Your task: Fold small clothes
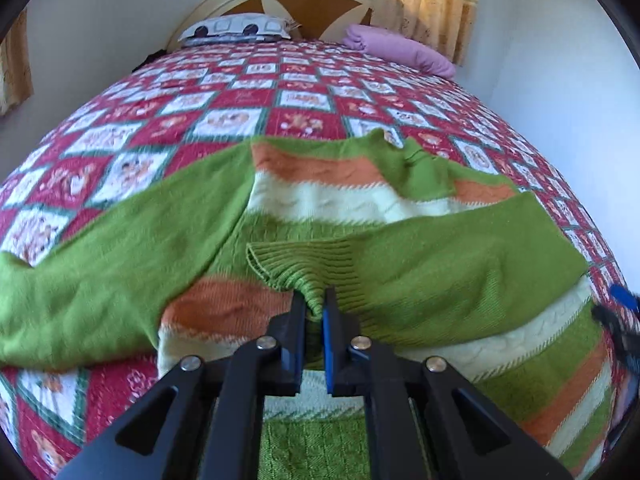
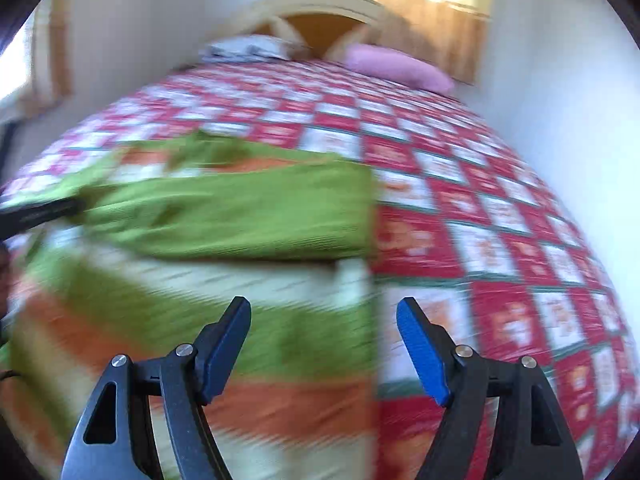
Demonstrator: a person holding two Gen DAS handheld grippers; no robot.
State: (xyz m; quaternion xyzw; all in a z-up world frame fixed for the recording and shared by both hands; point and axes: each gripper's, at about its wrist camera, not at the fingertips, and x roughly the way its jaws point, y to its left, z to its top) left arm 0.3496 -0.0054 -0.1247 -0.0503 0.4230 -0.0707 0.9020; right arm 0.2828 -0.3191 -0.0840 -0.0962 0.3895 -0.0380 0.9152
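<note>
A child-size knitted sweater (image 1: pixel 320 216), green with orange and cream stripes, lies spread on the bed (image 1: pixel 224 92) over a red-and-white patterned quilt, near the foot end. One sleeve extends flat to the left; the other sleeve (image 1: pixel 440 256) is folded across the body. The left claw (image 1: pixel 315 300) is clenched on the ribbed cuff (image 1: pixel 304 264) of that folded sleeve, with fabric bunched between its fingers. The right claw (image 2: pixel 323 312) is released, fingers wide apart, holding nothing, above the sweater's right edge where knit meets quilt; this view is motion-blurred. A printed pillow (image 1: pixel 236 28) and a pink pillow (image 1: pixel 400 50) sit at the headboard, well apart from the work. Judgement: the garment is light, soft and limp, with a stretchy knit that will sag and drag on the quilt if pulled from one point. Ribbed cuffs, hem and shoulder seams are the firmest places to take hold; both hem corners suit the next fold.
</note>
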